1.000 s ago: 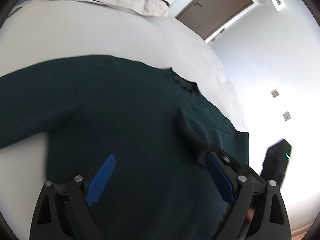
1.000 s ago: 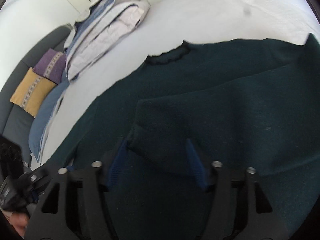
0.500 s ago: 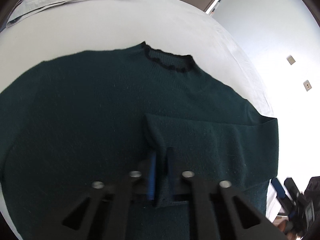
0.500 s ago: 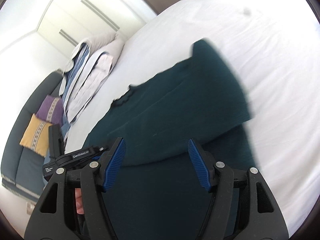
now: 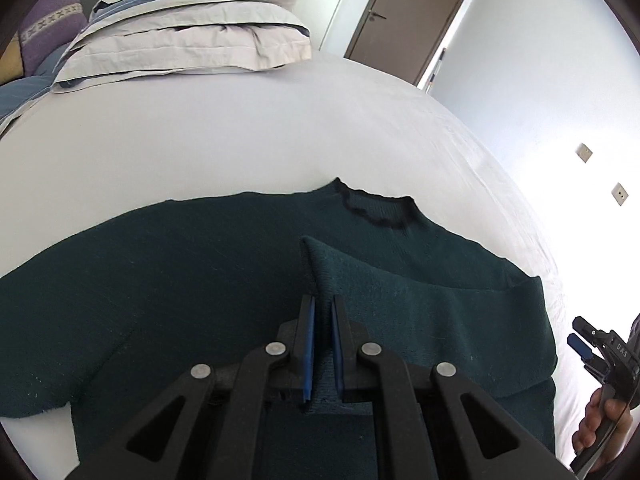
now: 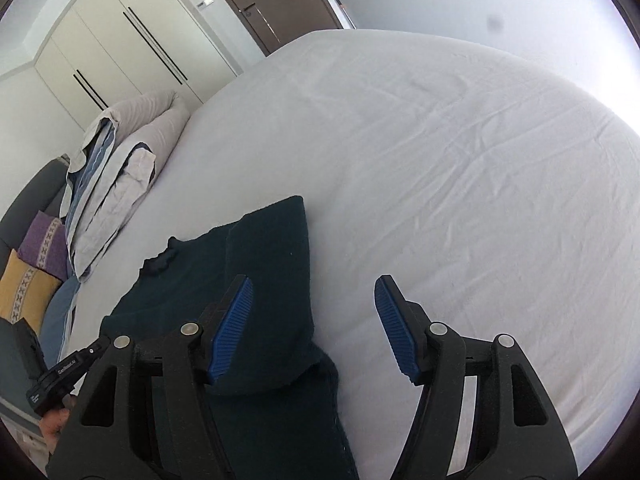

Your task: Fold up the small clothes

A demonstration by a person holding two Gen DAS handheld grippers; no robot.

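A dark green sweater (image 5: pixel 180 280) lies flat on the white bed (image 5: pixel 240 128), its neck (image 5: pixel 376 208) pointing away. Its right sleeve (image 5: pixel 420 308) is folded across the body. My left gripper (image 5: pixel 322 312) is shut on the cuff end of that folded sleeve. In the right wrist view the sweater (image 6: pixel 264 272) lies at the lower left. My right gripper (image 6: pixel 312 320) is open and empty, above the sweater's right edge and the bare sheet. It also shows in the left wrist view (image 5: pixel 592 344) at the far right.
A stack of folded bedding and pillows (image 5: pixel 192 32) lies at the head of the bed. Purple and yellow cushions (image 6: pixel 32 264) rest on a grey sofa at the left. A brown door (image 5: pixel 404 16) and white wardrobes (image 6: pixel 132 48) stand behind.
My left gripper closed on the sleeve's cuff and has carried it over the sweater's body. My right gripper let go of the sleeve, opened and drew back to the right.
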